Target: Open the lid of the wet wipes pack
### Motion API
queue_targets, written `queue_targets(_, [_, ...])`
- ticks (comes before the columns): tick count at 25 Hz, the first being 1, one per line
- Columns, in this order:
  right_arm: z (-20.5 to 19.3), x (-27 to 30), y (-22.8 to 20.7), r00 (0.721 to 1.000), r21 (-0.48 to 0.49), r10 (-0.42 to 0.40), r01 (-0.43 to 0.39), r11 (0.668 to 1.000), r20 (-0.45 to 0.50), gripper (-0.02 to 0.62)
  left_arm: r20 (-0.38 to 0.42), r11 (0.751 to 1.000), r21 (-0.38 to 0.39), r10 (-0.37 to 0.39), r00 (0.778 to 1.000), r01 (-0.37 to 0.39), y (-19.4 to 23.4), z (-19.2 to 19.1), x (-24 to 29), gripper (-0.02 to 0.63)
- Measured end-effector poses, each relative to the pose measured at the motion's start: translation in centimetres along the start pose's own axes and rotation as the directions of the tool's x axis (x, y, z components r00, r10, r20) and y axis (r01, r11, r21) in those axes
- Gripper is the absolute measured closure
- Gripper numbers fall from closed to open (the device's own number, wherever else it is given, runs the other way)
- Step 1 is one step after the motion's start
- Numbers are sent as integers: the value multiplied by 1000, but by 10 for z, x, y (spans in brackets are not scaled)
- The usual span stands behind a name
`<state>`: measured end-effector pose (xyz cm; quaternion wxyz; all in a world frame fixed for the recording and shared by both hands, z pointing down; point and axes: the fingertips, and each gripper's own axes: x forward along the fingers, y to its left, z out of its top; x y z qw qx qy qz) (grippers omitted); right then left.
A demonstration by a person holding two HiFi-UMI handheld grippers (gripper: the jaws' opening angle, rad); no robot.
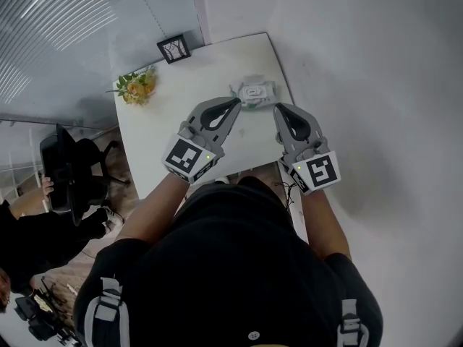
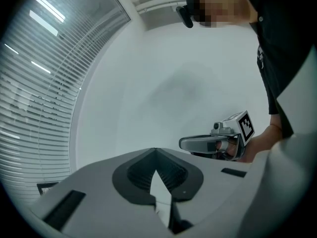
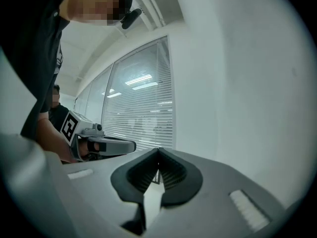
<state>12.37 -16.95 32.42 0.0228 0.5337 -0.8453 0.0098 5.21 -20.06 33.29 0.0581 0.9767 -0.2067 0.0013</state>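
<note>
the white wall point(image 1: 376, 85) filled the whole right side, and the table's right edge ran close along it, so there was little room there. blinds point(image 1: 65, 35) covered the far left. the white table point(image 1: 166, 114) was narrow, its top mostly bare, its left edge open toward the floor and a black chair point(image 1: 65, 168).

my left claw point(image 1: 236, 102) was closed, tips together with nothing between them; its own view point(image 2: 156, 151) looked level at the plain wall. my right claw point(image 1: 276, 108) was closed and empty too, and its own view point(image 3: 158, 152) looked level at the blinds. each saw the other beside it, apart, with clear air between them.

the wipes pack point(image 1: 253, 92) lay flat at the table's far right corner, close to the far and right edges, lid side up. seen from my head, my two claw tips framed its near side, left tip by its left corner, right tip by its right. i couldn't tell if the lid was up.

yellow flowers point(image 1: 137, 87) sat at the far left edge, well apart from the pack. a small black frame point(image 1: 173, 48) stood at the far edge.
</note>
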Motion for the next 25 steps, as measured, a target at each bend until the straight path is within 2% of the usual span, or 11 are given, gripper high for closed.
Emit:
queue_targets(10, [6,-4,-2,1000,-7,17,-16,1000,4,584,-2,1000,26,-6,1000,6,-9,5,3,606])
queue_targets(25, [2,-3,0,999,-21,38,-39,999,-22,584,-7,1000,18,5,1000,-5,-10,4,6,606])
